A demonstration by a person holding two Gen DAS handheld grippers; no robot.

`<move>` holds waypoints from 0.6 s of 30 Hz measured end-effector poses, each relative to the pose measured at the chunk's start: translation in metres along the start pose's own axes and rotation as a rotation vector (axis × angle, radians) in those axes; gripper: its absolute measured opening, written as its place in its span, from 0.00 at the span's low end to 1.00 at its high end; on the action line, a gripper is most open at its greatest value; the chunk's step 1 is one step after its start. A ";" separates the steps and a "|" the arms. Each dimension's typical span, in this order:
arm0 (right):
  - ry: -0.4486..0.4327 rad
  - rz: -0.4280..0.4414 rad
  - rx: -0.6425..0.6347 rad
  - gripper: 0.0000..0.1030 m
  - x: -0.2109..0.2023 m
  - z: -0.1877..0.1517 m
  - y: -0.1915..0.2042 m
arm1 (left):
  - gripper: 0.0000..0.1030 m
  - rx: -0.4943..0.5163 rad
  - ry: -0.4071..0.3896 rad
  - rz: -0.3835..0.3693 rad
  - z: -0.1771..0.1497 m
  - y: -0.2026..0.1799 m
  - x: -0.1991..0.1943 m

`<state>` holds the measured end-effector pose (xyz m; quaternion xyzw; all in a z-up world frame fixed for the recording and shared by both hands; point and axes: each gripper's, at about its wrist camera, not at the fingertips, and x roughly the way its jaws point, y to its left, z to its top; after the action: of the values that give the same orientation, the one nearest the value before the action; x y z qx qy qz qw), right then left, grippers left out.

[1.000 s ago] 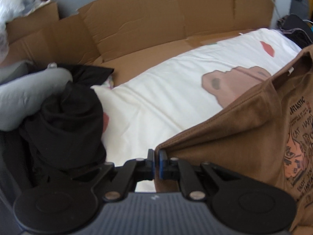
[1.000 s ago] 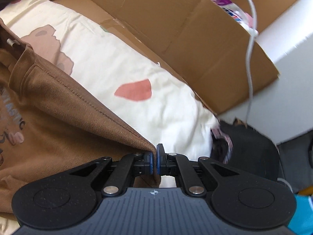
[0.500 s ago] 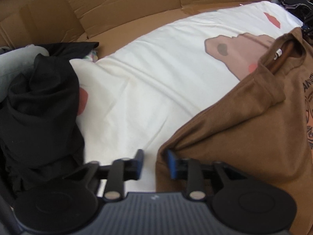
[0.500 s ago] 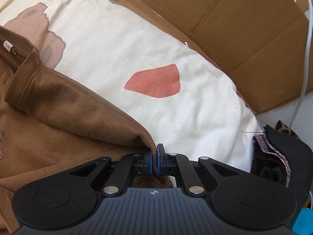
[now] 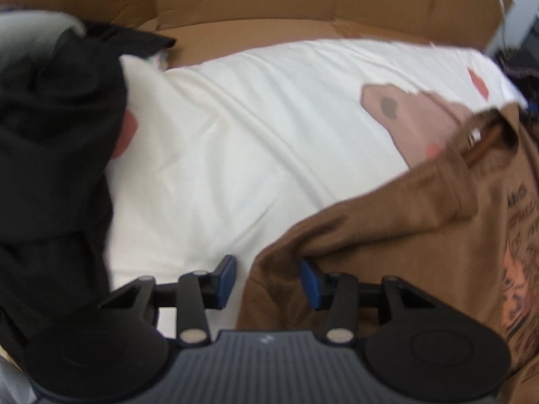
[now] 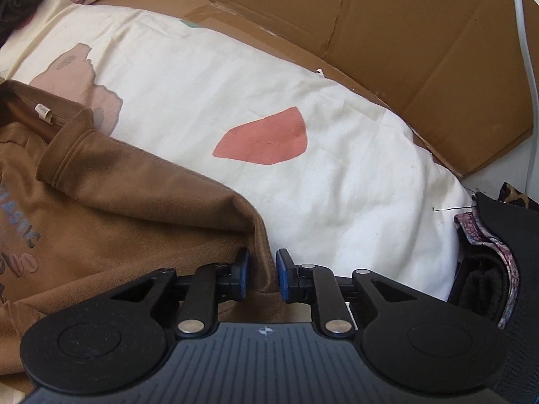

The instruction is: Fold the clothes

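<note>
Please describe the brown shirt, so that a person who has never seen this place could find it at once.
Find the cream sheet with pink patches, lying over flattened cardboard. The brown shirt lies spread on its near side, between the left tool and the right tool, both open at its sleeve ends. Unlike the black clothes heaped nearby, it is brown, with printed lettering and a neck label.

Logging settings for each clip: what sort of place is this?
Probably a home bedroom or makeshift laundry spot: a cream printed sheet spread like bedding, a brown shirt laid on it, flattened cardboard behind, and a clothes pile alongside.
</note>
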<state>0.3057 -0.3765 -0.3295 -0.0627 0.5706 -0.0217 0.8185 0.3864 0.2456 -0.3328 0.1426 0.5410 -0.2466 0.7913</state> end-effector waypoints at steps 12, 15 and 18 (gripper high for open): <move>-0.063 -0.097 -0.036 0.03 -0.011 0.025 0.008 | 0.06 -0.007 -0.162 0.115 -0.008 -0.003 -0.033; -0.077 -0.120 -0.039 0.03 -0.017 0.040 0.007 | 0.06 -0.027 -0.190 0.157 -0.008 0.002 -0.042; -0.087 -0.152 -0.036 0.03 -0.022 0.055 0.008 | 0.06 -0.054 -0.202 0.178 -0.001 0.008 -0.045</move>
<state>0.3499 -0.3624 -0.2915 -0.1215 0.5284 -0.0706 0.8373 0.3773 0.2632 -0.2920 0.1433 0.4503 -0.1740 0.8639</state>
